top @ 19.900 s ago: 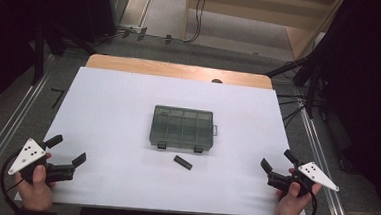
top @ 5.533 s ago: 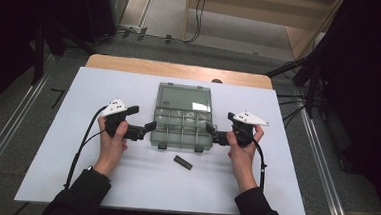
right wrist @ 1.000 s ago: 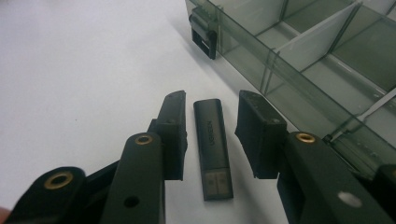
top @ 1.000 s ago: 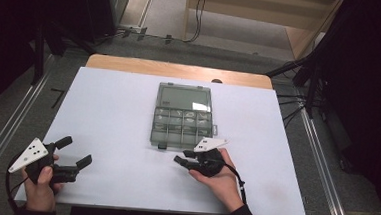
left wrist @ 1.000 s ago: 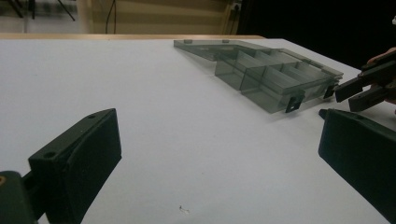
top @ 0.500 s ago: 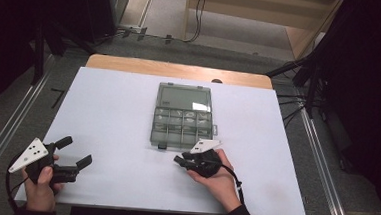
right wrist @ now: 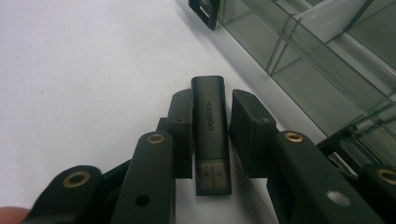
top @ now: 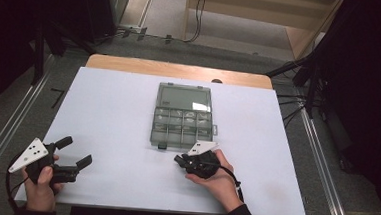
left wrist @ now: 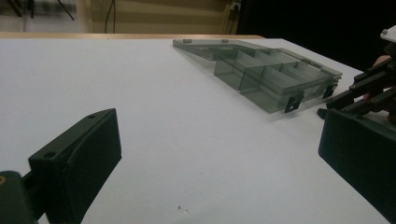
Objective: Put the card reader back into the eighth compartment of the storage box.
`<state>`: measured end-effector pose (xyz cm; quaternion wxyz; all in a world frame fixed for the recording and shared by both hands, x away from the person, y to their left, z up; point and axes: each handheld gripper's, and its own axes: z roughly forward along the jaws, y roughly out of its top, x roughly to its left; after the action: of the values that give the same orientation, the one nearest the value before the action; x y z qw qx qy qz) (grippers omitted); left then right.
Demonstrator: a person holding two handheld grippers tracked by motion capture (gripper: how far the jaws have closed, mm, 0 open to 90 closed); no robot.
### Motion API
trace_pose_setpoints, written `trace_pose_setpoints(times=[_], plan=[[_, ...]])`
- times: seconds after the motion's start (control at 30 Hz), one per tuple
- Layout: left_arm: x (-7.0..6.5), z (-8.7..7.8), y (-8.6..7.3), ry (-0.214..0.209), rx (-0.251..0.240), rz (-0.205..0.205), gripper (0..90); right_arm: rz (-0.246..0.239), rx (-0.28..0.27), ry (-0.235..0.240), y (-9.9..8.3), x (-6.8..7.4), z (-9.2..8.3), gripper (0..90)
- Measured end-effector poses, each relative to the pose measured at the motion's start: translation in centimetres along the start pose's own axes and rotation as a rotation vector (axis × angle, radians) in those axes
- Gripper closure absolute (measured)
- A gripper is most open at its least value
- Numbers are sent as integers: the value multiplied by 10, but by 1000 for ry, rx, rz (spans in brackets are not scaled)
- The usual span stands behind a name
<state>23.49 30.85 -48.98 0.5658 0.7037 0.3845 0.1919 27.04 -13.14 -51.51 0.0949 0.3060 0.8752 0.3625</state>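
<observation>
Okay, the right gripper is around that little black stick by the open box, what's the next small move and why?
Probably finish closing the right gripper: the black stick lies on the table between its jaws, which have just been closing, and a gap shows at one pad. Then lift it toward the open box.

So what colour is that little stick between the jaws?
Dark grey, with pale UGREEN lettering on the USB stick; clearest in the right gripper view.

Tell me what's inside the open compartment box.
The compartment box shows only bare dividers and see-through floors in the high view and left gripper view. The USB stick lies outside it on the table, between the right gripper jaws. The lid's underside is hidden.
</observation>
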Motion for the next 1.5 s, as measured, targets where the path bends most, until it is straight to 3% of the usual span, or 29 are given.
trace_pose_setpoints(times=[0.17, 0.4, 0.87, 1.5], plan=[[-1, 0, 0, 0, 0, -4, 0, -20, -9, -8, -2, 0, 0, 713], [0, 0, 0, 0, 5, 2, 0, 6, -11, -12, -1, 1, 0, 718], [1, -1, 0, -3, -2, -2, 0, 9, -30, 6, -1, 0, -2, 719], [0, 0, 0, -6, -4, -1, 0, 32, -90, 6, 2, -8, -21, 719]])
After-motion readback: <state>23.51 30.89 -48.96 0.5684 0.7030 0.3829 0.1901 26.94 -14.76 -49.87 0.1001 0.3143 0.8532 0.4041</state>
